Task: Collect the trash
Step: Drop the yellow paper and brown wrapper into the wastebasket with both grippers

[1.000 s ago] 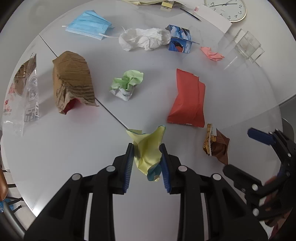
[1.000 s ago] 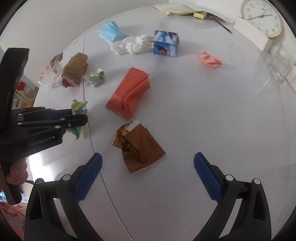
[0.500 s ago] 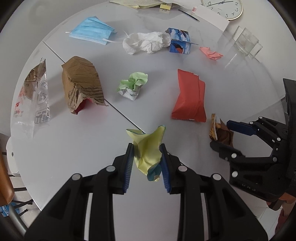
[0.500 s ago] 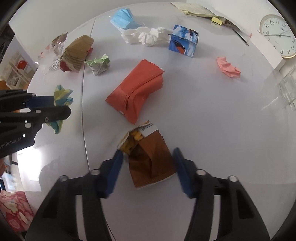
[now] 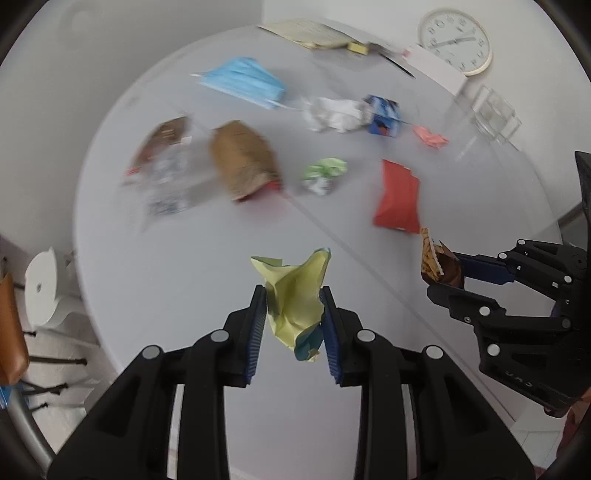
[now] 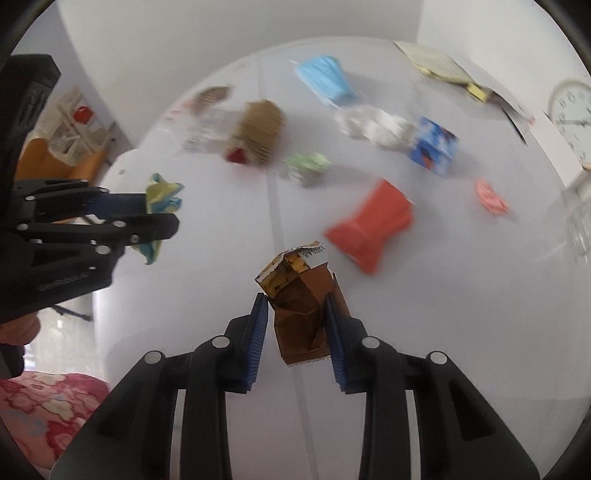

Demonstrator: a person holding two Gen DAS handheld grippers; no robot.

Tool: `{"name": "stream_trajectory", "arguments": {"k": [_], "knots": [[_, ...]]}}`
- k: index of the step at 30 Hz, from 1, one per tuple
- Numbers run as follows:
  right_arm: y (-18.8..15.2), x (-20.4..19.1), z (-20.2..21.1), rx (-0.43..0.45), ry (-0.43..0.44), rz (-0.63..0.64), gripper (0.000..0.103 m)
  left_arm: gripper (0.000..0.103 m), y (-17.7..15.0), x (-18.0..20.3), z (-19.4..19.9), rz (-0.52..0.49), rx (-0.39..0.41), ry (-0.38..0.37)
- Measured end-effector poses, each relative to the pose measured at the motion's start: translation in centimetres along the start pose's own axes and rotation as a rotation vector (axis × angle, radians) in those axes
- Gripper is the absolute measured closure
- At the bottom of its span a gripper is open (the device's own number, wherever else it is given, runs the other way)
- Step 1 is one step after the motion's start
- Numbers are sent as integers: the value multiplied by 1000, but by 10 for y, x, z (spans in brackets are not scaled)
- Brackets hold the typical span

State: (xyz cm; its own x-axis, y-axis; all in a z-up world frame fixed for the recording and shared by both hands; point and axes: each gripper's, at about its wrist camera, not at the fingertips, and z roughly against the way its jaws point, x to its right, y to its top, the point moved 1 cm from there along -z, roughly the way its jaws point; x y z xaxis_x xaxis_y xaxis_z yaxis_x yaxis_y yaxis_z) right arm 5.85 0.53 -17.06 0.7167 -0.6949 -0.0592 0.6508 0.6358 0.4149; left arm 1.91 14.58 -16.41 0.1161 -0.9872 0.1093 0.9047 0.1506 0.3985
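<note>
My left gripper (image 5: pixel 293 295) is shut on a crumpled yellow-green paper (image 5: pixel 295 295) and holds it above the near part of the round white table (image 5: pixel 166 266). It also shows at the left of the right wrist view (image 6: pixel 162 218). My right gripper (image 6: pixel 295 306) is shut on a brown snack wrapper (image 6: pixel 301 306), lifted off the table; the left wrist view shows that wrapper (image 5: pixel 437 264) at right. On the table lie a red packet (image 5: pixel 399 199), a green paper ball (image 5: pixel 323 177), a brown paper bag (image 5: pixel 242 160) and a clear wrapper (image 5: pixel 162 166).
Further back lie a blue face mask (image 5: pixel 245 81), white tissue (image 5: pixel 334 114), a blue carton (image 5: pixel 382 116) and a pink scrap (image 5: pixel 430 136). A clock (image 5: pixel 456 46), papers (image 5: pixel 310 33) and clear boxes (image 5: pixel 496 118) sit at the far edge. A white stool (image 5: pixel 42 288) stands left of the table.
My right gripper closed on the brown wrapper and lifted it off the table. Both grippers have pulled back and up; the table looks farther away. The left still holds the yellow-green paper.
</note>
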Motion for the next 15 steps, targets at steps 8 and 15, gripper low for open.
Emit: {"name": "stream_trajectory", "arguments": {"k": [8,15], "knots": [[25,-135,-4,-15,269,244,70,74,-93,-109,46,227,-20,172],[33,-229,-45,-130,427,411,69,74,-170,-172,46,438,-97,237]]}}
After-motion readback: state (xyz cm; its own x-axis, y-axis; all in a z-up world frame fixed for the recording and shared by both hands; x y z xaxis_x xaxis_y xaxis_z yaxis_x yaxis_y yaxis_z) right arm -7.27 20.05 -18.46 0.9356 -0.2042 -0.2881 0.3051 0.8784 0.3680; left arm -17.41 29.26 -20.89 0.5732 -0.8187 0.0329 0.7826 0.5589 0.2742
